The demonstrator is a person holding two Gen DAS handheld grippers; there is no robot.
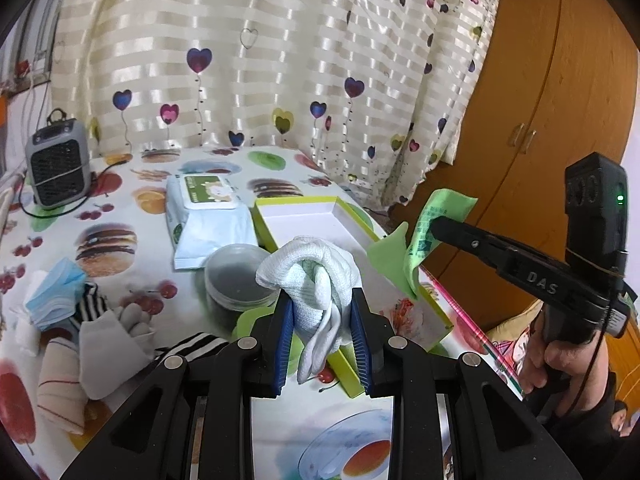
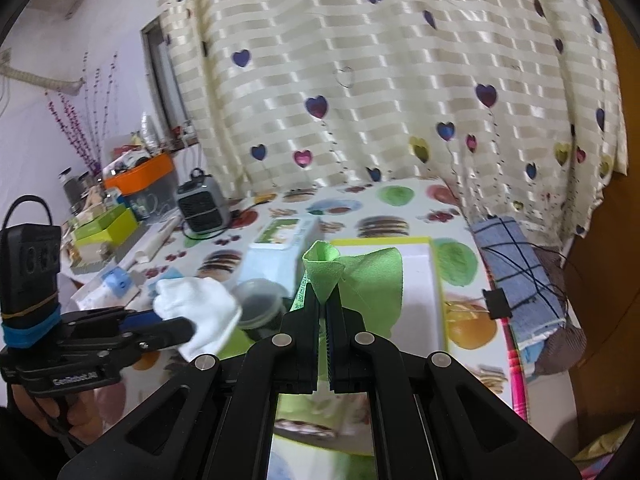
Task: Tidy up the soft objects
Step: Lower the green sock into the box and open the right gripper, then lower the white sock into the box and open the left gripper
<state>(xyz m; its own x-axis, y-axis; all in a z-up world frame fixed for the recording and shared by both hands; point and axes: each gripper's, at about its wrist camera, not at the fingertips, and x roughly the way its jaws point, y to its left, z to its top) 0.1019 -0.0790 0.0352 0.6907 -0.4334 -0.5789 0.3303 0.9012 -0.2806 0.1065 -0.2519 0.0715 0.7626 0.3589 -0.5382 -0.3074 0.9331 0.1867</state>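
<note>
My left gripper [image 1: 322,300] is shut on a bunched white cloth [image 1: 310,268] and holds it above the table, just in front of a shallow white box with a yellow-green rim [image 1: 316,212]. It also shows in the right wrist view [image 2: 196,306]. My right gripper [image 2: 324,300] is shut on a green cloth [image 2: 352,276] and holds it over the same box [image 2: 424,280]. In the left wrist view the right gripper [image 1: 434,228] hangs at the box's right side with the green cloth [image 1: 420,240].
A wipes pack [image 1: 204,212], a round lidded plastic tub [image 1: 240,272], a blue face mask [image 1: 56,292] and several socks [image 1: 100,332] lie on the fruit-print table. A small grey heater [image 1: 58,164] stands at the back left. A blue checked cloth [image 2: 516,272] lies off the table's right edge.
</note>
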